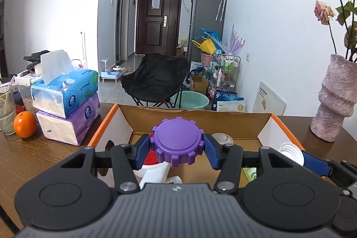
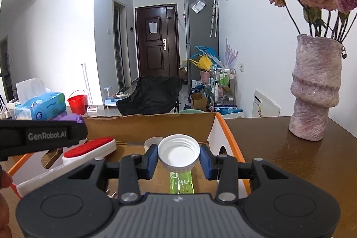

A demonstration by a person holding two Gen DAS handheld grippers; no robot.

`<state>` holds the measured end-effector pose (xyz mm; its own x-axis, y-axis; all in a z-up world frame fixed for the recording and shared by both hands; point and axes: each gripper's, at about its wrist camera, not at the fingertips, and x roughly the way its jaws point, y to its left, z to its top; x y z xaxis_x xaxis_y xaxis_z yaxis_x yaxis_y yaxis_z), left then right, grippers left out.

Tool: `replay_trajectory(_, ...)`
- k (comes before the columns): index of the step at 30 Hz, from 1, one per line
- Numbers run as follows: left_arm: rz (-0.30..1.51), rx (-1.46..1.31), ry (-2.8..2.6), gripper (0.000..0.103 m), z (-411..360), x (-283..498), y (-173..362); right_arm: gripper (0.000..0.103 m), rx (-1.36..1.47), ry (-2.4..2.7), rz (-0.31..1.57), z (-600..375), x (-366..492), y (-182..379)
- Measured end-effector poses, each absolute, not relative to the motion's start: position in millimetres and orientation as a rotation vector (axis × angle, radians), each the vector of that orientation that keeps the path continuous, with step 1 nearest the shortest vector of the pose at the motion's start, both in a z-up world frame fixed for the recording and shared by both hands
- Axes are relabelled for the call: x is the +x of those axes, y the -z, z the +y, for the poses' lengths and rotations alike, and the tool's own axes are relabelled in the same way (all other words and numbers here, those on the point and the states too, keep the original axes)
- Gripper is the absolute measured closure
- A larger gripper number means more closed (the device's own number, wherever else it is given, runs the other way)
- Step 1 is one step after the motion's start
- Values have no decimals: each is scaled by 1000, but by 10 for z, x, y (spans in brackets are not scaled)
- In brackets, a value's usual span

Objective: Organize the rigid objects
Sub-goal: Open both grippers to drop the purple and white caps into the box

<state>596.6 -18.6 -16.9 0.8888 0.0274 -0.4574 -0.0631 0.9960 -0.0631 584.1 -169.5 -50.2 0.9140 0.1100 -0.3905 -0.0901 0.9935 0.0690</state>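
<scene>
The left gripper [image 1: 177, 150] has its blue fingers [image 1: 142, 150] clamped on the toothed rim of a purple screw cap [image 1: 177, 144], held flat side up above the open cardboard box [image 1: 200, 118] on the wooden counter [image 1: 44, 148]. The right gripper [image 2: 178, 158] pinches a white threaded cap [image 2: 178, 152] by its ribbed edge, hollow side up, over the same box. Below the left fingers lies a white lint brush with a red pad [image 2: 89, 150]; below the right fingers, a green bottle [image 2: 181, 183] rests on the box floor. The two tools hang close together, the right one just beside the left fingers, so the likeliest trouble is a bump between them jarring a cap loose. Both grips rest on narrow curved rims, so a tilt could let a cap pivot out and roll beyond the box. The purple vase [image 2: 316, 90] stands well to the right of the fingers; a wide swing there could topple it.
</scene>
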Motion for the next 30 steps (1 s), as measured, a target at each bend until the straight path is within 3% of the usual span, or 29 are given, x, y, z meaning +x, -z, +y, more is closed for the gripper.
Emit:
replay_trajectory(11,502,-49,-62,49,-155,6044,203,64,40,-130,444,-1661,5986,581)
replay_trajectory(12,502,-43,-66,47,-154,6039,196,64,41,-129,448,-1667,5986,583)
replay_trajectory(13,501,-35,-71,38,-151,6033,180,64,45,-130,452,-1681,5990,580)
replay_trajectory(14,498,-31,-78,32,-140,6022,168,61,51,-127,454,-1697,5988,577)
replay_trajectory(16,485,-25,-99,11,-121,5995,139,40,65,-115,456,-1725,5985,559)
replay_trajectory(18,470,-20,-118,1,-106,5966,108,15,64,-97,439,-1732,5964,543)
replay_trajectory(20,461,-22,-128,0,-82,5941,85,3,59,-82,428,-1726,5947,531)
replay_trajectory(30,482,-33,-147,0,-45,5958,79,0,55,-75,422,-1736,5923,509)
